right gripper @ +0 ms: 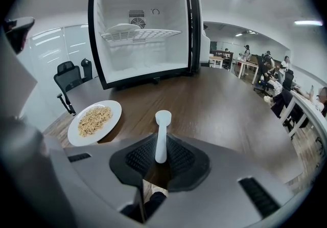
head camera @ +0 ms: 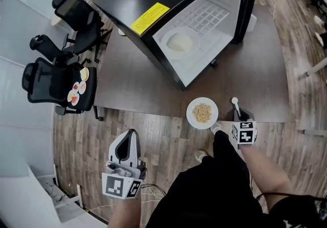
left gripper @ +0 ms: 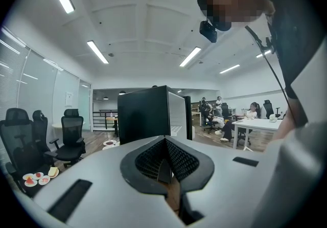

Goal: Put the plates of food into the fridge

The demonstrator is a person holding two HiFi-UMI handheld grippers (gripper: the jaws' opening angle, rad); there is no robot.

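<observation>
The right gripper (right gripper: 160, 156) has its fingers drawn in narrow on the handle end of a white spoon (right gripper: 161, 137), whose bowl points far, toward the fridge (right gripper: 104, 27). The hold is on a thin, smooth handle at its very tip. I judge the spoon could pivot between the pads or slide out if it is swung fast, and then drop on the table (head camera: 143, 89) or past its near edge.

Just left of the spoon, the plate (right gripper: 115, 109) of food rests on the table, close to the near edge. With the right gripper busy, a sweep to the left could knock the spoon's bowl against the rim. That might push the plate off the edge or scatter the loose grains.

The left gripper (left gripper: 166, 173) has its fingers pressed together on nothing. It hangs near the person, off the table and aimed out into the room, so it can't steady the plate from there. Its fingers would have to part before taking a rim, and a one-sided pinch on a shallow plate may tip the food.

Further out, the fridge stands open at the far side, and a plate (head camera: 167, 38) seems to lie inside already. A new plate shoved in could strike it. More plates (head camera: 76, 91) wait on a chair (head camera: 51, 81) at far left.
</observation>
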